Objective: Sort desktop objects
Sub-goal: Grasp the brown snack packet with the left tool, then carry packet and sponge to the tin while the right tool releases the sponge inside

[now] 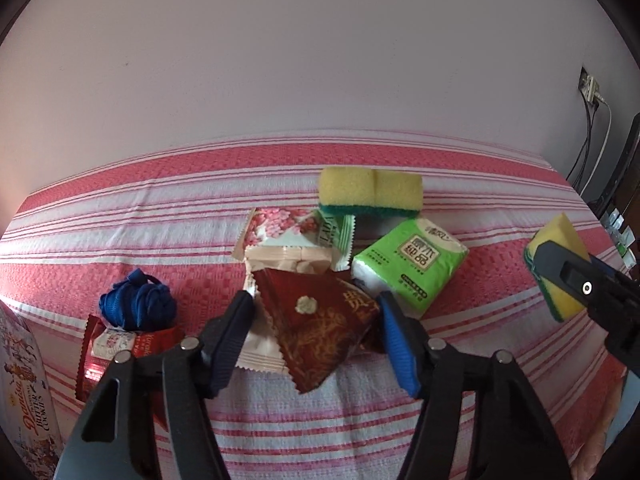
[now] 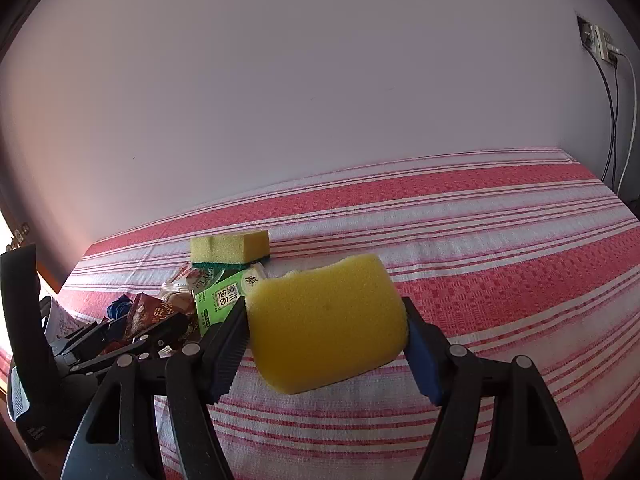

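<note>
**Two grippers loaded, and open cloth lies to the right**

A plain pale wall point(image 2: 320, 80) backs the scene, and below it a red-and-white striped cloth point(image 2: 500, 240) covers the whole work surface. All the clutter sits on its left part; in the right wrist view the right part lies bare.

Biggest in that view is the held sponge point(image 2: 328, 320), yellow face to the camera, its long axis running across from finger to finger. The right gripper point(image 2: 326, 334) is clamped on its two ends, and it looks to be raised off the cloth. The pile lies down-left of it, the bare cloth ahead and right, so a set-down there looks like the natural call.

Over to the left gripper point(image 1: 314, 336): its fingers pinch a dark red packet point(image 1: 320, 332), which hangs corner-down in the left wrist view. It sits right over the pile and is clearly the nearer tool for everything there.

Beyond it lie a green tissue pack point(image 1: 412, 264), a second sponge point(image 1: 370, 192) lying crosswise by the wall, a floral packet point(image 1: 280, 228), and a blue cloth bundle point(image 1: 138, 304) to the left. A cookie tin point(image 1: 24, 392) edges in at far left.
</note>
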Demonstrator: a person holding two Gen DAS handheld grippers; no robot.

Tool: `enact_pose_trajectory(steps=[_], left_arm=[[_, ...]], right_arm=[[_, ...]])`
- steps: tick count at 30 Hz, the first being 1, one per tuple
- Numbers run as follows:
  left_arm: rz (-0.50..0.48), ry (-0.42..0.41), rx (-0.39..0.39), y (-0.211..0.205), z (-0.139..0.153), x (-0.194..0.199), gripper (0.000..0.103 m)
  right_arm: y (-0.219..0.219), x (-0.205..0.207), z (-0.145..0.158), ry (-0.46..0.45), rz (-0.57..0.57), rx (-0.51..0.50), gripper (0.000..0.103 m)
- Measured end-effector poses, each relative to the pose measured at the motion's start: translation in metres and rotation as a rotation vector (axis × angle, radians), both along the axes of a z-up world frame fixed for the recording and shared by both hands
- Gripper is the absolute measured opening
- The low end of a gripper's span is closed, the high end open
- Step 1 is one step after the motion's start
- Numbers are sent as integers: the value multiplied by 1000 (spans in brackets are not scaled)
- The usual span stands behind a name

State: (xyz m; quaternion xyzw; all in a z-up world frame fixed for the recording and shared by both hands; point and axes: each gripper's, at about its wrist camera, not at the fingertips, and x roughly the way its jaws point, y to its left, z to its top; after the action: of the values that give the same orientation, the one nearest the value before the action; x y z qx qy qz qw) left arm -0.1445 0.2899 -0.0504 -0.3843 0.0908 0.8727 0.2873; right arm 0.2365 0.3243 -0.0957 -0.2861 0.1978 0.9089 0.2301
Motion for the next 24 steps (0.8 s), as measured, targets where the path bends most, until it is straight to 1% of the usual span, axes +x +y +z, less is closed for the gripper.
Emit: enact_pose_trajectory(steps=[1, 3, 4, 5, 7, 9, 11, 13, 16, 18, 20, 21, 24], left_arm=[[-8, 9, 15, -2, 3, 2, 46], [-17, 19, 18, -4, 5, 7, 46], [-21, 27, 38, -7, 8, 11, 46], [-19, 50, 74, -15, 13, 15, 46], [7, 118, 134, -29, 24, 22, 46], [39, 192, 137, -39, 30, 33, 46], [81, 275, 136, -54, 38, 39, 46], [128, 345, 165, -71, 47, 45, 46], [205, 436, 215, -93, 55, 59, 46], [246, 501, 210, -103, 57, 67, 46], [270, 562, 185, -108, 58, 74, 47], [282, 579, 172, -108, 58, 75, 47], [296, 558, 194, -113, 59, 71, 47]], right_arm=[[0, 2, 0, 7, -4, -2, 73], [0, 3, 0, 33, -12, -3, 73], [-1, 5, 2, 45, -17, 5, 73], [-2, 7, 3, 58, -23, 17, 73], [-4, 11, 8, 85, -37, 46, 73], [-7, 17, 13, 130, -49, 73, 73], [-12, 26, 20, 200, -49, 103, 73], [-21, 31, 26, 260, -45, 151, 73], [-37, 34, 31, 289, -40, 232, 73], [-43, 34, 32, 302, -17, 247, 73], [-51, 29, 31, 310, 1, 252, 73], [-54, 27, 31, 312, 10, 259, 73], [-65, 23, 30, 306, 27, 306, 73]])
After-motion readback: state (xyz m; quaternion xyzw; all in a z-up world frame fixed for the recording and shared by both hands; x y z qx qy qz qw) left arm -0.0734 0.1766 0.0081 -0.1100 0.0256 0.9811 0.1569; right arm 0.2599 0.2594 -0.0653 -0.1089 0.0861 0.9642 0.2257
